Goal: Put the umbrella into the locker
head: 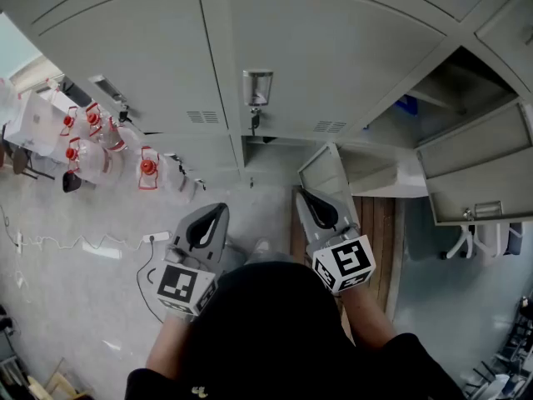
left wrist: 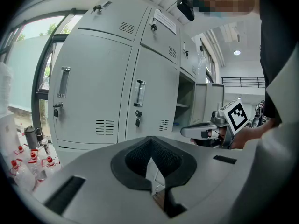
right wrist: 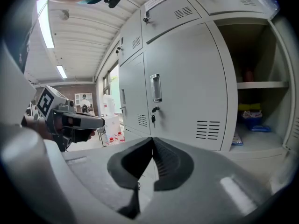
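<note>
Umbrella: in no view, neither between either pair of jaws, nor on the floor, nor in the part of the locker that shows, so where it is cannot be told. Far left, water bottles (head: 148,169) with red caps stand on the floor (head: 83,307) against the cabinet, clear of the work. Next, the closed doors (head: 333,57), one with a key (head: 255,120) hanging in its lock; judged not to be the target. Left gripper (left wrist: 150,139): jaws closed tip to tip, nothing between them, pointed slightly downward toward the closed doors. Right gripper (right wrist: 152,140), just beside it and roughly parallel: jaws likewise closed and empty. Both are carried in front of the body like idle tools, which reads as either before the pickup or after the task; the frames do not settle which. Far right, the open locker (right wrist: 275,45) has its door (head: 479,173) swung wide. Its shelf (right wrist: 259,84) is bare in the part seen, with blue packages (right wrist: 254,120) below. Judged the intended compartment, left open so a long item can go straight in.
</note>
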